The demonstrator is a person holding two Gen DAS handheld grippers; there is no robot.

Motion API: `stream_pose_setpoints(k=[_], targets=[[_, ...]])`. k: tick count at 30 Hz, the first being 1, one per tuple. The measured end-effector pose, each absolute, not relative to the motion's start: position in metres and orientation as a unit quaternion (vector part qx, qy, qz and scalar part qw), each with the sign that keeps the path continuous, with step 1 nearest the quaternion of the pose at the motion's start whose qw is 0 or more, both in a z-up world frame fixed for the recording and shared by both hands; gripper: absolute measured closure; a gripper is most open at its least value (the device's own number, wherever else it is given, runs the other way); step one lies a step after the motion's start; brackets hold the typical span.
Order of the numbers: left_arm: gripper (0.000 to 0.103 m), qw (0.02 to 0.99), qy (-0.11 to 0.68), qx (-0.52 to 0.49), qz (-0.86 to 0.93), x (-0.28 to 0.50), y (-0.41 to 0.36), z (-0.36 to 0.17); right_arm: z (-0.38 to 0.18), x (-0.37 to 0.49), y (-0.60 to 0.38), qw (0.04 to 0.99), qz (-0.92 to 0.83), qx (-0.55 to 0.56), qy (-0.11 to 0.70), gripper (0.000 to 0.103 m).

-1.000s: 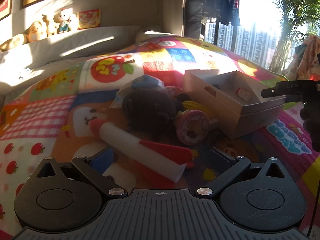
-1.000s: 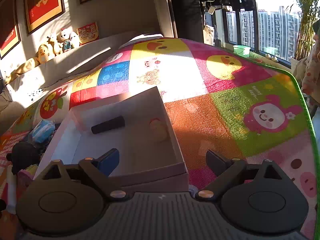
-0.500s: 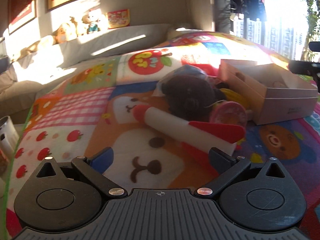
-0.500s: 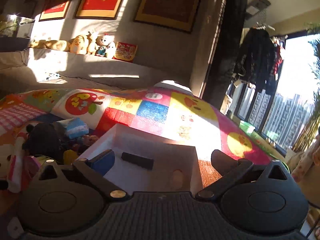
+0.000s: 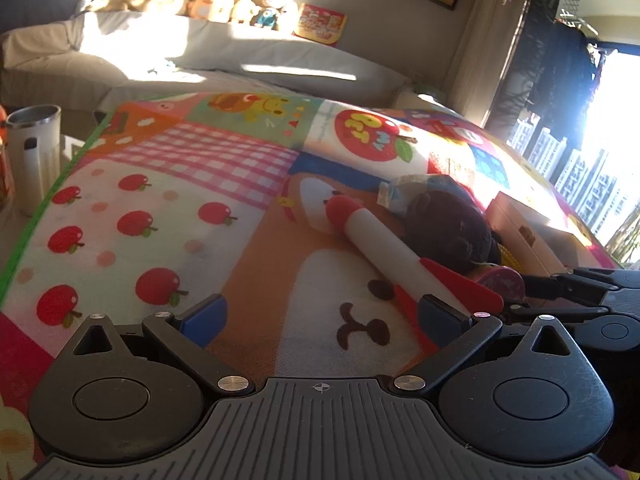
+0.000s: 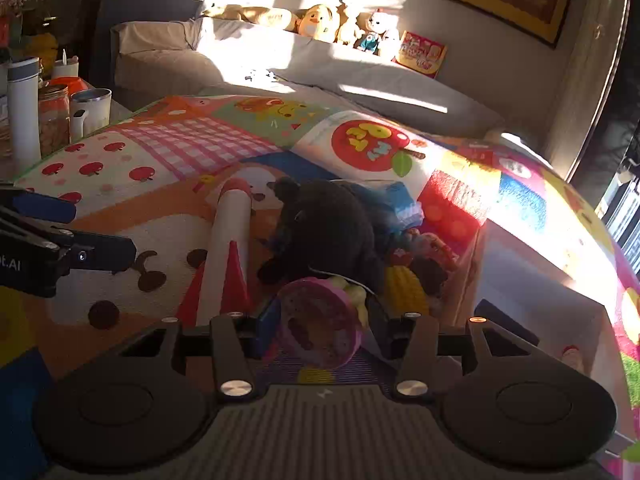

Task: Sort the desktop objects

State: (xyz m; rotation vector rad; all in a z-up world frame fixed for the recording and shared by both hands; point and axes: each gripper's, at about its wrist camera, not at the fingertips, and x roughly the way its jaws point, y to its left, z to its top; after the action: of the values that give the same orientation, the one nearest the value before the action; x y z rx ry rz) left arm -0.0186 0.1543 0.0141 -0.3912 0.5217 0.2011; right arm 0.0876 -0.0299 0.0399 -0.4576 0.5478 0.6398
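A pile of toys lies on the colourful play mat (image 6: 168, 148): a white rocket (image 6: 224, 248) with red nose and fins, a dark plush bear (image 6: 328, 232), a yellow corn toy (image 6: 400, 288) and a blue packet (image 6: 396, 204). My right gripper (image 6: 324, 320) is closing, with a pink dragon-fruit half (image 6: 320, 324) between its pads, which touch its sides. To the right stands the open cardboard box (image 6: 532, 280) holding a black bar (image 6: 504, 320). My left gripper (image 5: 320, 312) hangs open over the mat with nothing between its fingers; the rocket (image 5: 384, 244) has its tail near the right finger.
A metal tumbler (image 5: 34, 152), jars and a bottle stand off the mat's green left edge (image 5: 40, 216). A grey sofa (image 6: 360, 76) with plush toys runs along the back wall. The apple-patterned part of the mat (image 5: 120, 240) lies bare.
The right gripper swung left from over the box to the toy pile and narrowed around the pink fruit toy. The left gripper drew back leftward and rolled, staying open.
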Motion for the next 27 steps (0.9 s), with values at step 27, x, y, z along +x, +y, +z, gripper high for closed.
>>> stream_pose_setpoints(k=[27], targets=[[0.000,0.950,0.299,0.043,0.073,0.031,0.065,0.016,0.058,0.060,-0.222,0.929,0.167,0.033,0.328,0.091]])
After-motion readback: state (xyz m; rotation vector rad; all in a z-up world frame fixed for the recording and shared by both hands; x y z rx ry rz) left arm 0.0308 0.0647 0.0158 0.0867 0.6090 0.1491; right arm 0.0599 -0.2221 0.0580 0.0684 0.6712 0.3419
